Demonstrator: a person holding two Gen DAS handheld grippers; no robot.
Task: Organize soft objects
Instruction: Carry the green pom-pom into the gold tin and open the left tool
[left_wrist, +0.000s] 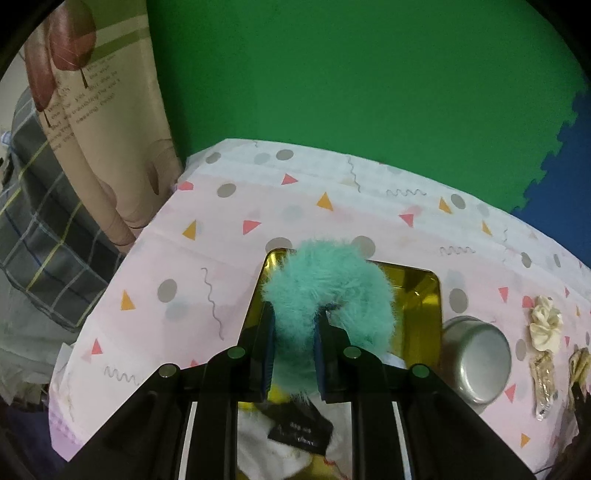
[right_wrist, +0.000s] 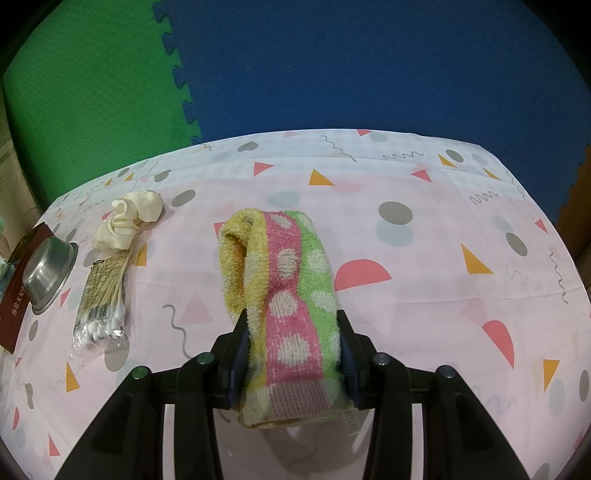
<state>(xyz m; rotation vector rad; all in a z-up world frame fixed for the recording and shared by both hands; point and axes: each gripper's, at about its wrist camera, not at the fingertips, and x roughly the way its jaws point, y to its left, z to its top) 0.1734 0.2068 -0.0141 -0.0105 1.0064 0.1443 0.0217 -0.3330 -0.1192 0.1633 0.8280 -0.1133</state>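
My left gripper (left_wrist: 295, 314) is shut on a fluffy teal scrunchie (left_wrist: 328, 284) and holds it above a gold tin box (left_wrist: 421, 295) on the table. A white item with a black label (left_wrist: 299, 432) lies in the box below the jaws. My right gripper (right_wrist: 291, 325) is shut on a folded towel (right_wrist: 280, 280) with yellow, pink and green dotted stripes, held over the patterned tablecloth. A cream scrunchie (right_wrist: 129, 218) lies on the table to the left; it also shows in the left wrist view (left_wrist: 545, 325).
A steel bowl (left_wrist: 476, 365) sits tilted against the box's right side; it also shows in the right wrist view (right_wrist: 48, 273), beside a dark red lid (right_wrist: 18, 295). A packet of cotton swabs (right_wrist: 103, 299) lies next to the cream scrunchie. Green and blue foam mats stand behind the table.
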